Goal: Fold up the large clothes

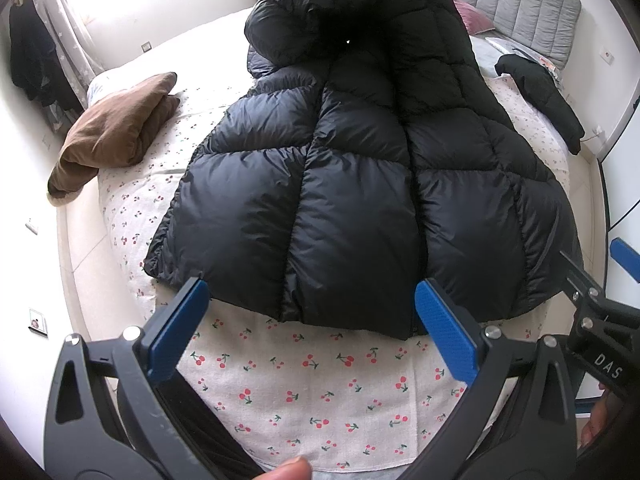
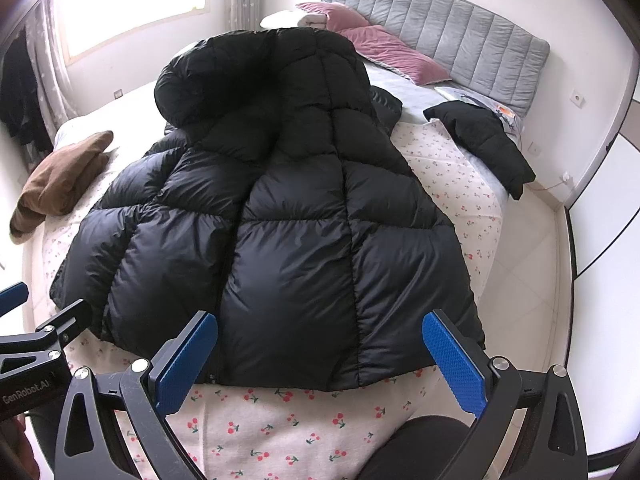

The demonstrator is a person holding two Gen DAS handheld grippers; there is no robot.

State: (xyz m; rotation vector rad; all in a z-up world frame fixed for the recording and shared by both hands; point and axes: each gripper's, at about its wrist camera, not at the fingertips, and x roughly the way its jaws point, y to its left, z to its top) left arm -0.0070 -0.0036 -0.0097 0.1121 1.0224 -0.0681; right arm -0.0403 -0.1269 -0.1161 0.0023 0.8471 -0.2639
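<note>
A large black puffer jacket (image 1: 352, 168) (image 2: 280, 216) lies spread flat on the cherry-print bedspread (image 1: 304, 384) (image 2: 256, 436), hood toward the headboard and hem toward me. My left gripper (image 1: 312, 320) hovers open just in front of the hem, its blue pads (image 1: 180, 328) holding nothing. My right gripper (image 2: 320, 356) is also open above the hem's right half, empty. The right gripper's frame shows at the right edge of the left wrist view, and the left gripper's frame shows at the left edge of the right wrist view.
A folded brown garment (image 1: 116, 132) (image 2: 64, 180) sits at the bed's left edge. A smaller black garment (image 1: 540, 96) (image 2: 484, 140) lies at the far right. Pink pillows (image 2: 380, 48) lean near the grey headboard (image 2: 460, 36). Tiled floor (image 2: 528, 272) runs along the right.
</note>
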